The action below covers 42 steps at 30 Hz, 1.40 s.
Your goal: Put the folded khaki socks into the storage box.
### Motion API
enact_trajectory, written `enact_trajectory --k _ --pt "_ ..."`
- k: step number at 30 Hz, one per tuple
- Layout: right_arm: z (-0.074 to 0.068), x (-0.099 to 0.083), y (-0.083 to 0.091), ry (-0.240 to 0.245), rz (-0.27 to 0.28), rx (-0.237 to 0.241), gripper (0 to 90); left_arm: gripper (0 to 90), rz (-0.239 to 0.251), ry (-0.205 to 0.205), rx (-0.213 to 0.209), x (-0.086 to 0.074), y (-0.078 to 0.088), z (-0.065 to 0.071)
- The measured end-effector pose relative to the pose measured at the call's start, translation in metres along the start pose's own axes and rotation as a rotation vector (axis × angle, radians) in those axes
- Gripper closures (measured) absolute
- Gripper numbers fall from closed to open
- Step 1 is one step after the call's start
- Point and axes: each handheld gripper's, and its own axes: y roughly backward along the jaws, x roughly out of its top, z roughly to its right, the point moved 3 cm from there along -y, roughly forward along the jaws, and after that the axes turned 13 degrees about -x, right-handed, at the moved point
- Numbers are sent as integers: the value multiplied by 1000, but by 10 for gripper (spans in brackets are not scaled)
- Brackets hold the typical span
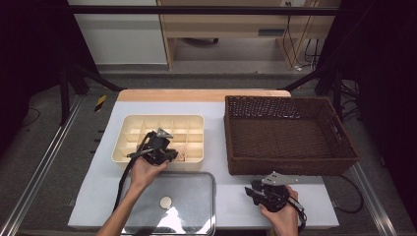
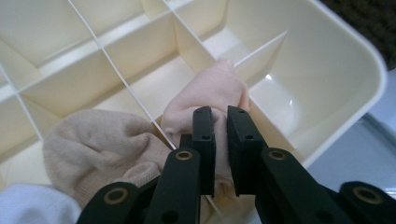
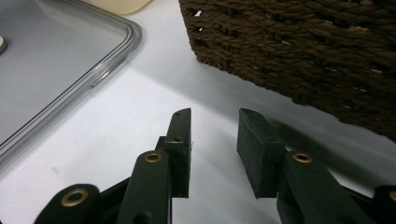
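Over the ribbed cream plastic tray (image 2: 327, 70), left fingers (image 2: 204, 140) pinch soft pink cloth (image 2: 210, 88); right fingers (image 3: 180, 144) spread, empty

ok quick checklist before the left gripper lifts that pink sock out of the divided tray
1. Left gripper shut on the pink sock: ok, fabric pinched between its jaws.
2. Beige sock clear of the grip: ok, it lies in the next compartment.
3. Thin divider free of the jaws: cannot tell.
4. Wicker basket ready to receive: ok, no items visible inside.
5. Right gripper out of the way: ok, open above the table.
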Motion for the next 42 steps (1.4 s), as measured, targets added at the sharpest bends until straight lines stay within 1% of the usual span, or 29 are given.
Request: enact_trajectory --k 2,3,4,6,8,9,11,13,15,18,19,21,22,23,24,25,30,32,33,35,36,38,39,40,41,42 --pt "0 0 0 4 -1 1 662 813 -11 9 -8 -2 -4 -3" --pt "0 0 -1 6 0 3 662 810 -4 20 -17 -2 -4 -3" --pt "0 0 -1 7 0 2 661 805 -3 21 -20 -2 -3 -3" --pt "0 0 -1 5 0 3 659 763 7 17 -26 -2 0 -3" --pt "0 0 0 2 2 2 658 687 44 12 -18 0 4 -1" --pt "0 0 0 1 1 3 658 679 67 7 -19 2 7 -1" --pt "0 0 0 2 3 1 659 674 93 6 -14 4 9 -2" --pt "0 1 1 3 5 0 660 673 118 2 3 6 8 -4" --pt "0 1 1 2 5 0 665 713 131 4 -1 6 4 -6" --pt "0 1 0 9 4 1 675 799 117 -12 7 5 -6 -6" --pt "0 0 0 13 4 1 678 809 111 -24 10 5 -7 -5" --pt "0 0 0 12 1 0 683 826 107 -24 15 6 -8 -4" --pt "0 0 0 16 1 0 685 837 100 -29 17 6 -10 -3" --pt "0 0 0 16 0 2 687 853 81 -37 18 5 -11 -3" --pt "-1 1 -1 17 -1 2 688 869 77 -45 23 4 -13 -3" --pt "-1 1 -1 20 0 1 688 871 67 -52 26 4 -13 -3" --pt "-1 2 -2 17 -3 0 686 867 66 -42 18 4 -14 -4" --pt "-2 3 -2 18 -3 3 690 840 78 -36 12 4 -13 -3" --pt "-3 4 -2 16 1 3 692 810 78 -38 9 4 -12 -3" --pt "-4 6 -2 12 8 2 686 726 110 -49 8 3 -6 -1" --pt "-4 7 -2 14 13 1 680 703 120 -57 14 2 -4 1" --pt "-5 9 -1 13 22 2 668 642 165 -74 15 1 7 5" --pt "-6 10 -1 6 28 6 666 616 180 -81 18 1 11 6" --pt "-7 12 0 2 38 9 661 597 215 -83 18 1 18 8" --pt "-8 13 1 -3 45 16 648 573 229 -87 16 1 23 8" --pt "-8 14 1 -3 51 21 639 553 255 -90 16 0 29 9"
